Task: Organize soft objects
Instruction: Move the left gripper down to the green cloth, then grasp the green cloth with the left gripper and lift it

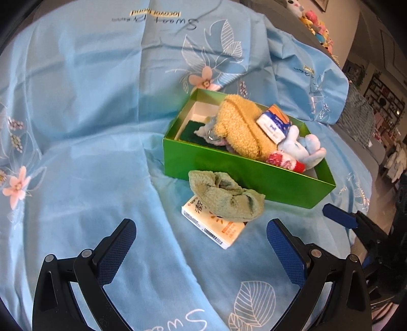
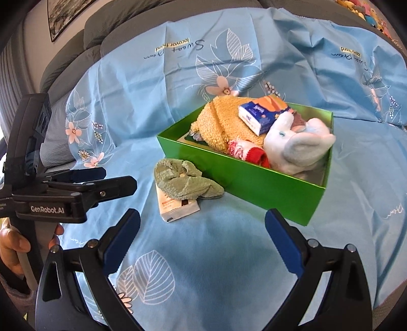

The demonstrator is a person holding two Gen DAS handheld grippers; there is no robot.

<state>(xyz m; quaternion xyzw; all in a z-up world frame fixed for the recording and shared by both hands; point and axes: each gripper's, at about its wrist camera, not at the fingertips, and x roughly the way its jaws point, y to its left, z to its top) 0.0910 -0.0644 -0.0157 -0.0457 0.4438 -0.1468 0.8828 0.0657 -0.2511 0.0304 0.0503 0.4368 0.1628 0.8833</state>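
Observation:
A green box (image 1: 229, 165) (image 2: 254, 178) stands on the blue sheet. It holds a yellow fuzzy pouch (image 1: 239, 127) (image 2: 221, 122), a blue tissue pack (image 1: 273, 123) (image 2: 262, 114), a pale blue plush (image 1: 302, 150) (image 2: 295, 147) and a red-pink sock (image 1: 285, 159) (image 2: 244, 150). A green towel (image 1: 226, 196) (image 2: 185, 180) lies crumpled in front of the box, on a white tissue pack (image 1: 218, 229) (image 2: 175, 206). My left gripper (image 1: 201, 244) is open and empty, just short of them. My right gripper (image 2: 202, 236) is open and empty, nearer the box's front.
A light blue floral sheet (image 1: 89, 114) (image 2: 203, 267) covers the surface. Grey cushions (image 2: 106, 30) lie behind. Plush toys (image 1: 315, 23) sit at the far right. The left gripper shows in the right wrist view (image 2: 117, 180); a right fingertip (image 1: 338, 216) shows in the left view.

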